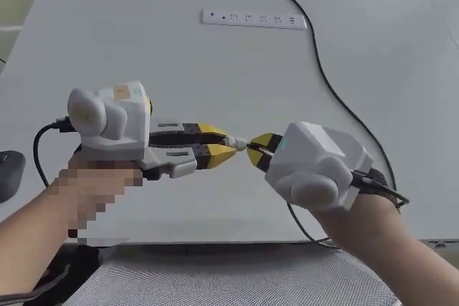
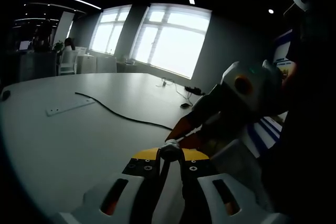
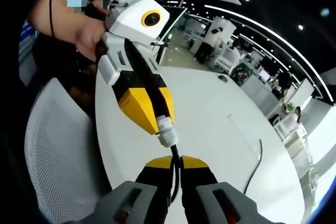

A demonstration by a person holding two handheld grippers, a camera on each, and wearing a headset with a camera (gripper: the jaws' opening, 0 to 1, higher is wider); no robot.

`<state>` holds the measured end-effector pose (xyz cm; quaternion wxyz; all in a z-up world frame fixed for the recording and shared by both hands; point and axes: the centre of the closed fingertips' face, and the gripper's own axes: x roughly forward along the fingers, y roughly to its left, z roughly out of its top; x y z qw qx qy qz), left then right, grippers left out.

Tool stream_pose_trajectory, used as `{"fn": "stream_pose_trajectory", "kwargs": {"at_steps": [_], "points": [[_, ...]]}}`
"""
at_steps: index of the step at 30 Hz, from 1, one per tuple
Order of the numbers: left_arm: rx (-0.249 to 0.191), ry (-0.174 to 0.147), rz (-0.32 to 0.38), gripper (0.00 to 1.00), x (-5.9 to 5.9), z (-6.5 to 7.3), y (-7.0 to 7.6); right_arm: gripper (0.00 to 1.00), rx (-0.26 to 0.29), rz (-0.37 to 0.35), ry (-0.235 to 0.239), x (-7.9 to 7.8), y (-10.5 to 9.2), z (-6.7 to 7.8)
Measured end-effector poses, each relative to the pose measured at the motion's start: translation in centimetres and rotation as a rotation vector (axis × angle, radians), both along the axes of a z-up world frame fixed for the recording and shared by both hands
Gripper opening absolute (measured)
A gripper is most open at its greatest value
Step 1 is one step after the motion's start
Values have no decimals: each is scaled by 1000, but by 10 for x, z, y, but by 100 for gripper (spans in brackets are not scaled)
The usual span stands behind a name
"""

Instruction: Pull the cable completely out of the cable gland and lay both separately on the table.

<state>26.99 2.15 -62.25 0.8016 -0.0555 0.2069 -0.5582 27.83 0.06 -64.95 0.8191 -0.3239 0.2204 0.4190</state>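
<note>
Above the table's near edge, my two grippers meet tip to tip. My left gripper (image 1: 228, 147) (image 2: 169, 156) is shut on a small white cable gland (image 1: 237, 142) (image 2: 170, 149) (image 3: 166, 131), which pokes out of its yellow jaws. A short black cable (image 3: 173, 153) runs from the gland straight into my right gripper (image 1: 255, 150) (image 3: 176, 162), which is shut on it about a finger's width from the gland. In the left gripper view the right gripper (image 2: 231, 103) faces me just beyond the gland. How much of the cable is inside the gland is hidden.
A white power strip (image 1: 254, 19) lies at the far middle of the white table (image 1: 143, 48). A long black cord (image 1: 337, 98) snakes down the right side toward my right wrist. A dark object (image 1: 8, 173) sits at the left edge. A mesh chair seat (image 1: 237, 277) lies below the near edge.
</note>
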Motion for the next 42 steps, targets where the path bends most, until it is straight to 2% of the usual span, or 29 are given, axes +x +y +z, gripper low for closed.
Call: {"fn": "stream_pose_trajectory", "kwargs": {"at_steps": [10, 14, 16, 19, 22, 26, 29, 32, 37, 40, 42], "points": [[-5, -7, 2, 15, 2, 2, 0, 0, 62, -110, 82, 8, -17, -8], [-13, -11, 7, 15, 3, 4, 1, 0, 114, -199, 142, 13, -26, -11], [-19, -12, 10, 15, 4, 6, 2, 0, 114, -212, 150, 17, -30, -13], [-22, -15, 14, 15, 5, 6, 4, 0, 128, -259, 189, 19, -38, -19], [-19, -15, 15, 15, 5, 5, 6, 0, 128, -284, 219, 18, -44, -26], [-10, -12, 11, 15, 3, 3, 6, 0, 149, -361, 306, 13, -55, -43], [-10, -12, 8, 15, 2, 3, 5, 0, 156, -385, 329, 12, -61, -49], [-10, -14, 7, 15, 2, 3, 5, 0, 160, -422, 377, 8, -67, -58], [-5, -12, 2, 15, 1, 2, 4, 0, 178, -455, 431, 5, -69, -65], [-7, -11, 1, 15, 1, 2, 4, 0, 168, -483, 450, 5, -73, -70], [-6, -12, 0, 15, 1, 2, 4, 0, 181, -494, 458, 5, -74, -70]]}}
